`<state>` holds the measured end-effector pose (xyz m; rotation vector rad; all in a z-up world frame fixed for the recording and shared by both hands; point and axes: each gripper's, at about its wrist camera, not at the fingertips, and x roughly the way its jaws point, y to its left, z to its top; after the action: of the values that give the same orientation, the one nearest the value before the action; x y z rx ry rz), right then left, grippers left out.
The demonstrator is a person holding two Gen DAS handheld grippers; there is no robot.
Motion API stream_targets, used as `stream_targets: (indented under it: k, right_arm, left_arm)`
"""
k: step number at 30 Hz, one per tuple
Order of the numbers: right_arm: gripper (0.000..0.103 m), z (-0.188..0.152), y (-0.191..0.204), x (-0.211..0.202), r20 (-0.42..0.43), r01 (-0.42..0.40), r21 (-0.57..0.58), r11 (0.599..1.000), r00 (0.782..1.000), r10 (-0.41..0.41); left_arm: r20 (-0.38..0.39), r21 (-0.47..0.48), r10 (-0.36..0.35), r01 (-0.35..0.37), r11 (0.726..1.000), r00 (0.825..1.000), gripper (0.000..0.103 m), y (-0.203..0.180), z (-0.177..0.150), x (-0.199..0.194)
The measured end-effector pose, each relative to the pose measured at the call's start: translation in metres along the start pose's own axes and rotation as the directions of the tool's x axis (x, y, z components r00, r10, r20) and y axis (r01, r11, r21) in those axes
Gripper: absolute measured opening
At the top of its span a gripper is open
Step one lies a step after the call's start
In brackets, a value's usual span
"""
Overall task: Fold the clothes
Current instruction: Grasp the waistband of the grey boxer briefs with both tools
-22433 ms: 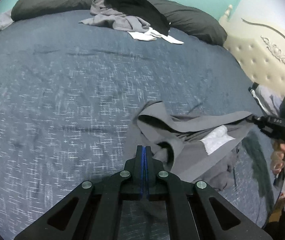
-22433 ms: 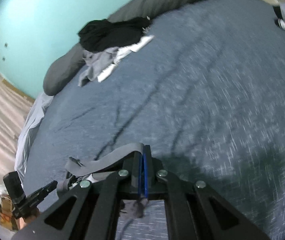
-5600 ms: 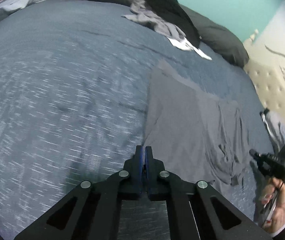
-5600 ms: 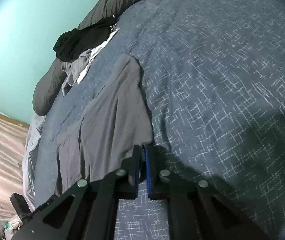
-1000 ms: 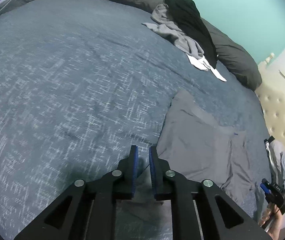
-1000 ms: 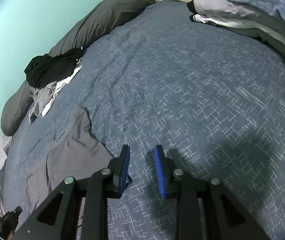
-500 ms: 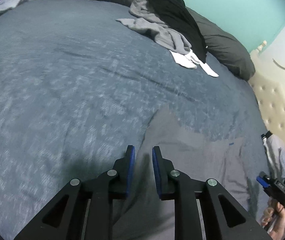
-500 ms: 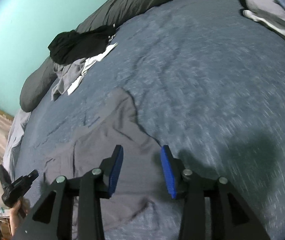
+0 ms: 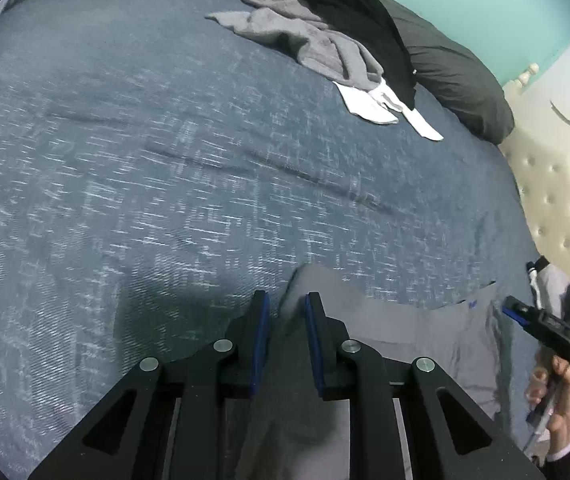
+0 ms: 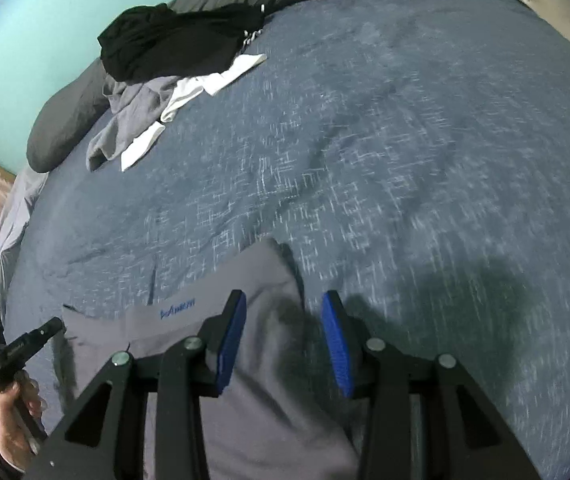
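Our left gripper [image 9: 286,310] hung with jaws parted over a corner of the grey garment [image 9: 401,332] near the bed's [image 9: 165,168] near edge; the right gripper [image 9: 541,326] hovered at its right side.

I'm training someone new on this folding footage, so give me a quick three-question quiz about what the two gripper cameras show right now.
1. True or false: the left gripper is clamped shut on the grey garment.
2. Multiple choice: where is the pile of unfolded clothes? A) at the far side of the bed, against the dark pillows; B) under the right gripper; C) on the floor.
3. Fill in: the lettering printed on the grey garment is ____ in colour.

Key
1. False. Both grippers are open, each with a corner of the garment between its fingers.
2. A.
3. Blue.
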<state>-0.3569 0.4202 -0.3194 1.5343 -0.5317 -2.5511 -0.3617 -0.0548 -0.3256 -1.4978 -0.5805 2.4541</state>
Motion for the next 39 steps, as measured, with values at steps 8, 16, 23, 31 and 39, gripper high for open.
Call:
stream_targets:
  k: [8, 16, 23, 31, 39]
  right_arm:
    - [0.04, 0.019, 0.007, 0.03, -0.039, 0.014, -0.067, 0.998, 0.999, -0.016]
    - [0.017, 0.019, 0.013, 0.038, -0.027, 0.007, -0.148, 0.989, 1.0, -0.011]
    - [0.003, 0.018, 0.018, 0.027, 0.019, -0.018, -0.184, 0.983, 1.0, 0.022]
    - [0.003, 0.03, 0.024, 0.01, 0.088, -0.032, -0.185, 0.982, 0.995, 0.049]
    - [0.002, 0.042, 0.023, 0.021, 0.086, -0.019, -0.166, 0.986, 0.996, 0.034]
  left_arm:
    - [-0.016, 0.04, 0.009, -0.009, 0.999, 1.0, 0.02, -0.006, 0.004, 0.012]
    - [-0.019, 0.071, 0.002, -0.001, 0.997, 1.0, 0.011, -0.008, 0.006, 0.014]
    - [0.03, 0.101, 0.001, -0.004, 0.995, 1.0, 0.003, -0.019, 0.011, 0.001]
    - [0.039, 0.109, 0.017, -0.021, 0.994, 0.999, 0.002, -0.028, 0.033, 0.001]
    - [0.019, 0.105, 0.042, -0.044, 0.993, 0.999, 0.002, -0.024, 0.044, 0.014]
